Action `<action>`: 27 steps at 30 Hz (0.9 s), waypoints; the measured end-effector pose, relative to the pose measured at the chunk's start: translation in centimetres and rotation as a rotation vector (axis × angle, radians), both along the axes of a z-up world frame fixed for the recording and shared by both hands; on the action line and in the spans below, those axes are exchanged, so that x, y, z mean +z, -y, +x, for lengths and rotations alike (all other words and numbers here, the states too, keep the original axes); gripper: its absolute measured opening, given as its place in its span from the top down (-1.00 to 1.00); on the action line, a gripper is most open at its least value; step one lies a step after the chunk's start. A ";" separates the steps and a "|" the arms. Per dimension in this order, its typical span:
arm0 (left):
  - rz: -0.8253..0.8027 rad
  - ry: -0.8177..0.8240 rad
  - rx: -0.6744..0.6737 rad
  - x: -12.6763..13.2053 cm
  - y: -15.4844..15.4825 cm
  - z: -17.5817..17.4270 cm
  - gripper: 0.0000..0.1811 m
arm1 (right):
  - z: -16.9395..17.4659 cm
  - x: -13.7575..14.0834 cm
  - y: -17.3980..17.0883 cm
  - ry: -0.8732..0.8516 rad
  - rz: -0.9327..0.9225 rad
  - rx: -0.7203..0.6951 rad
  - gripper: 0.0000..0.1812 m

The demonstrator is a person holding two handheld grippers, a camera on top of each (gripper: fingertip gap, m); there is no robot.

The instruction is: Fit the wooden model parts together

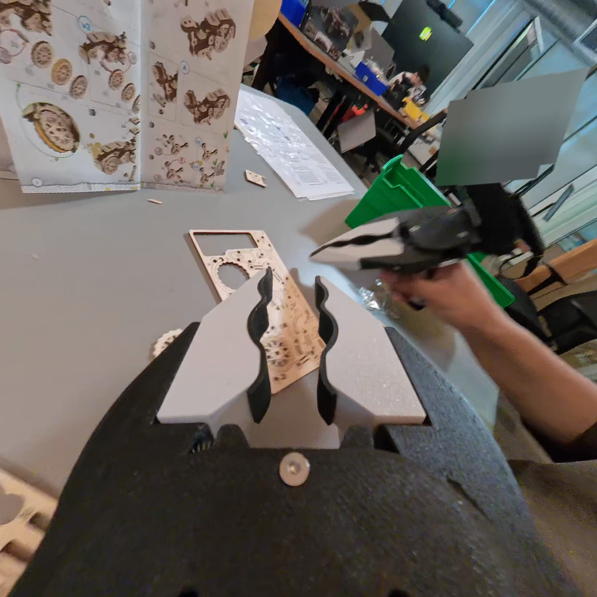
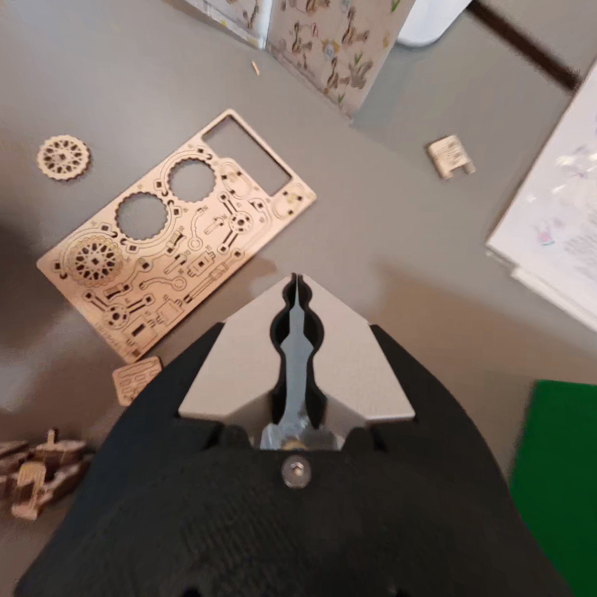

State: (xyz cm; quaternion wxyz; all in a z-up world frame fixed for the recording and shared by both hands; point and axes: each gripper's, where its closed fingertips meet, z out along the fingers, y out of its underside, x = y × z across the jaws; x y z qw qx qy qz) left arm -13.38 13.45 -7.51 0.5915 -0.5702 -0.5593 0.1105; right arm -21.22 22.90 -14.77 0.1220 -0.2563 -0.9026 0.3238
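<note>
A laser-cut wooden parts sheet [image 1: 245,258] lies flat on the grey table [image 1: 80,274]; it also shows in the right wrist view [image 2: 181,232]. My left gripper [image 1: 292,276] hovers over the sheet's near end, open, with nothing between its pads. My right gripper [image 2: 297,276] is shut, its tips touching, above bare table just right of the sheet. The left wrist view shows it [image 1: 315,255] shut too, held by a hand at the right. A loose wooden gear wheel [image 2: 63,157] lies left of the sheet. A small slotted wooden piece [image 2: 449,156] lies to the right.
Folded instruction sheets [image 1: 97,97] stand at the back. A partly built wooden model [image 2: 35,478] and a small wooden plate [image 2: 135,381] lie at the near left. A green bin [image 1: 397,197] stands right. Papers in plastic [image 1: 290,145] lie far right. Crinkled clear plastic [image 1: 371,297] sits under the hand. The grippers' ends are close to 15 centimeters from one another. The loose wooden gear wheel [image 2: 63,157] is closer to my left gripper, around 8 centimeters from its tips; the right tips are 15 centimeters off. The small slotted wooden piece [image 2: 449,156] is about 15 centimeters from my right fingertips and 25 centimeters from my left. Look for it in the left wrist view [image 1: 256,176] too.
</note>
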 end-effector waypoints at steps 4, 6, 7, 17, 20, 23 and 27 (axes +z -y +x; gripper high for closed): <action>-0.135 -0.016 0.051 -1.1 2.1 0.2 0.73 | -0.9 6.8 -5.2 -0.332 0.019 0.020 0.93; -0.180 -0.012 0.053 -1.7 2.3 0.1 0.73 | -0.9 9.0 -9.4 -0.422 -0.008 -0.054 0.90; -0.185 -0.011 0.049 -2.0 2.1 0.0 0.73 | -0.5 9.4 -11.3 -0.418 -0.050 -0.104 0.88; 0.011 -0.016 0.023 -1.7 0.1 -0.1 0.77 | 2.6 5.8 -10.8 -0.213 -0.336 -0.138 0.79; 0.006 -0.043 0.016 -1.1 0.2 0.1 0.77 | 1.8 3.5 -10.5 -0.100 -0.194 -0.120 1.00; -0.002 -0.079 0.007 -0.5 0.4 0.3 0.77 | 1.8 4.7 -10.0 -0.060 -0.303 -0.107 0.96; 0.029 -0.105 0.002 -0.2 0.4 0.3 0.77 | 1.0 3.0 -10.8 -0.074 -0.224 -0.159 0.94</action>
